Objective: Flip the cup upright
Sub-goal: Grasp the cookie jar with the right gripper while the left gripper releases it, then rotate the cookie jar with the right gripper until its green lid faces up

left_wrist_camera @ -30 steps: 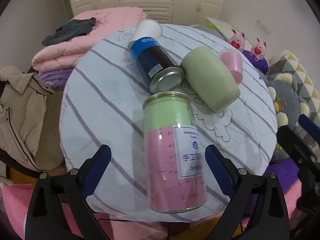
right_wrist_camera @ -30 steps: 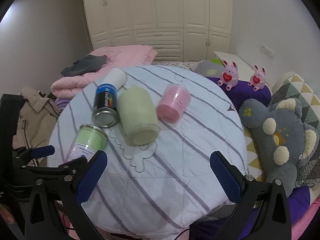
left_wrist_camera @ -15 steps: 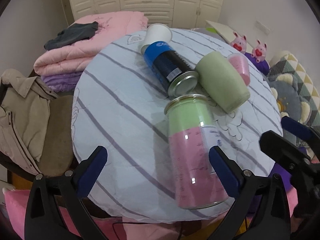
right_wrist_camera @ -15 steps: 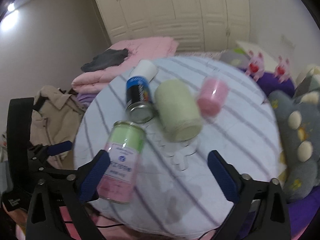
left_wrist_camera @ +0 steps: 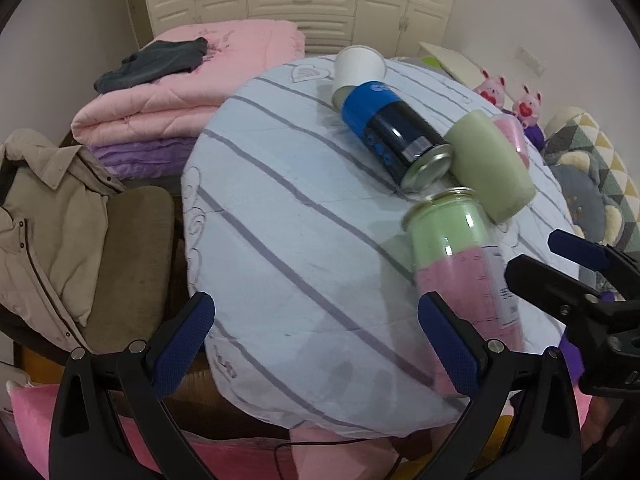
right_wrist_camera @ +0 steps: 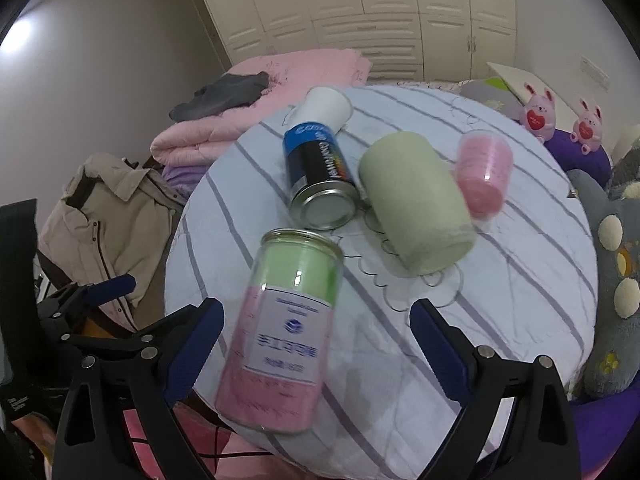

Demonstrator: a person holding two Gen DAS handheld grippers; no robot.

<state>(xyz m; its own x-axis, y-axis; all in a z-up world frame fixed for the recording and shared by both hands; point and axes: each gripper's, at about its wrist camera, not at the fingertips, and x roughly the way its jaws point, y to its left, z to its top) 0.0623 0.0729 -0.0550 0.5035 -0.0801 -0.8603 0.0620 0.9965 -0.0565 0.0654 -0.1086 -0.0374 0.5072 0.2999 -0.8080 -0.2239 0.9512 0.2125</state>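
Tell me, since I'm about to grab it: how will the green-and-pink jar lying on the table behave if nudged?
The green-and-pink jar lies on its side, a smooth cylinder, so it would probably roll, maybe off the table edge it overhangs. Its glossy wall looks slippery. It seems filled throughout, so likely heavy for its size. Both the right gripper and left gripper are open.

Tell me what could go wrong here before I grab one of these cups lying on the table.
The green-and-pink jar lies near the table edge; a nudge from the open right gripper could roll it off. The blue can, green cup and pink cup lie packed together, so lifting one may set the others rolling. The open left gripper is close to the right one; they could collide.
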